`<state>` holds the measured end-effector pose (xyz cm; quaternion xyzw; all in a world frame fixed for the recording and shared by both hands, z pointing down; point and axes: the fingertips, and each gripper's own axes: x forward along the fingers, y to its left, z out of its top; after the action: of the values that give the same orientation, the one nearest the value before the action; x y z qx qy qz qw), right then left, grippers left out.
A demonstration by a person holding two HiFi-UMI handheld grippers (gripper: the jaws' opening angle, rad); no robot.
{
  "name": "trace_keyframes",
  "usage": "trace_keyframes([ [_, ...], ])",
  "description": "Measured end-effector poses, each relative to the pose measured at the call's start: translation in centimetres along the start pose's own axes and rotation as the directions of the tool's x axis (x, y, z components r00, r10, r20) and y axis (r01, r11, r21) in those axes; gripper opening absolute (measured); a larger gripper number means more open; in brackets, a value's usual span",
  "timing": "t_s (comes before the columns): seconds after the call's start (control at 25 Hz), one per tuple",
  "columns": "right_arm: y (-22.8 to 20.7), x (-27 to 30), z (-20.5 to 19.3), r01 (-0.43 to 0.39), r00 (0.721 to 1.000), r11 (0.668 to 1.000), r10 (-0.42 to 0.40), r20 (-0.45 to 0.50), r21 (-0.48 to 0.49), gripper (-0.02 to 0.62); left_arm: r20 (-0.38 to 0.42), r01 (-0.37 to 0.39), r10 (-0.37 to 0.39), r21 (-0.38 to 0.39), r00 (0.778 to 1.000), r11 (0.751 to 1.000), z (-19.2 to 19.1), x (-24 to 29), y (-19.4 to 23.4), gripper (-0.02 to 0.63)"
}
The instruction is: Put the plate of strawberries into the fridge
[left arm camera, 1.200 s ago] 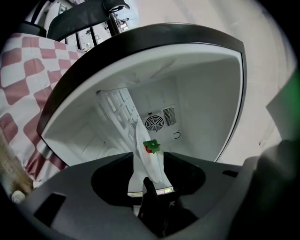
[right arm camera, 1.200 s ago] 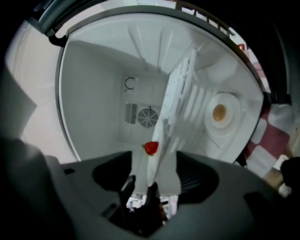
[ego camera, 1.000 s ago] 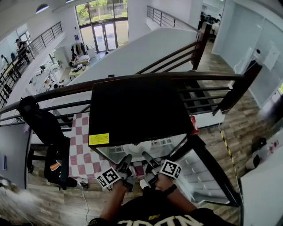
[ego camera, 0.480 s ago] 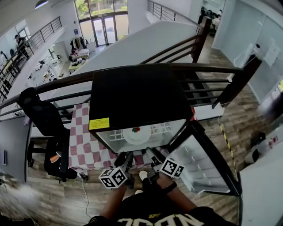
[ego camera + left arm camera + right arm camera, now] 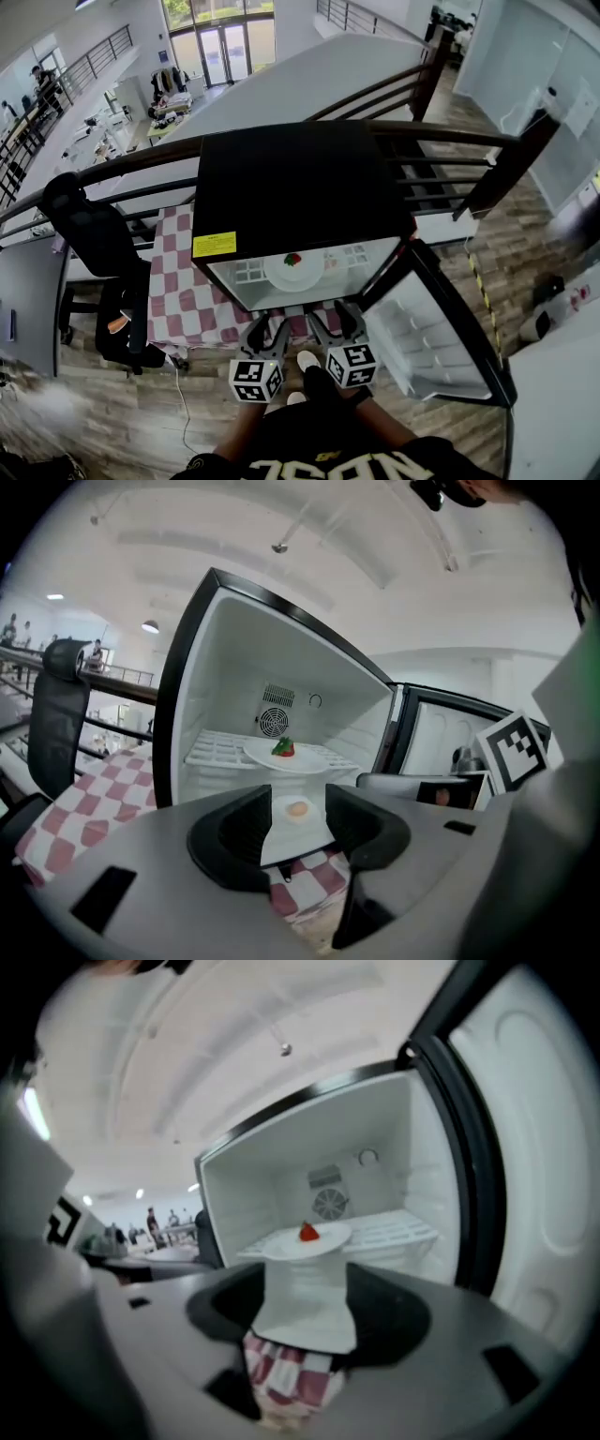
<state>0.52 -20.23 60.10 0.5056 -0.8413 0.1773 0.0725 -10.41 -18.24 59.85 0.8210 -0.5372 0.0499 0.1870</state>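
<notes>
Both grippers have backed out of the fridge (image 5: pixel 291 187) since a second ago, leaving the plate (image 5: pixel 293 270) inside.

Now, from the left:
- Checked cloth (image 5: pixel 178 295) lies beneath the fridge.
- Left gripper (image 5: pixel 267 328) has its jaws spread, with nothing between them.
- The plate sits on the white wire shelf (image 5: pixel 220 750), with one strawberry (image 5: pixel 283 748) visible on it.
- Right gripper (image 5: pixel 330 323) is just beside the left, jaws likewise spread and empty.
- Fridge door (image 5: pixel 441 342) stands swung open.

Judgement: the placing looks done. Only shutting the door remains, if that is wanted; the task doesn't ask for it.
</notes>
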Motion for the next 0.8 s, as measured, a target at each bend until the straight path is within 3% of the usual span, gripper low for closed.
trace_keyframes([
  [0.08,0.2,0.0,0.5,0.023,1.0,0.993,-0.021,0.021,-0.113,0.278,0.027,-0.037,0.035,0.071,0.999,0.997,0.6,-0.1,0.4,0.186],
  [0.16,0.4,0.3,1.0,0.028,0.999,0.987,-0.023,0.037,-0.159,0.259,0.054,-0.058,0.053,0.095,0.997,0.994,1.0,0.1,0.8,0.176],
  [0.36,0.4,1.4,1.0,0.028,0.999,0.987,-0.024,0.029,-0.161,0.167,0.06,-0.063,0.058,0.089,0.996,0.994,1.0,1.1,1.4,0.138],
  [0.8,-0.2,4.3,0.6,0.008,1.0,0.985,-0.013,-0.026,-0.171,0.057,0.01,-0.062,0.061,0.096,0.998,0.993,-0.4,4.9,1.5,0.021],
])
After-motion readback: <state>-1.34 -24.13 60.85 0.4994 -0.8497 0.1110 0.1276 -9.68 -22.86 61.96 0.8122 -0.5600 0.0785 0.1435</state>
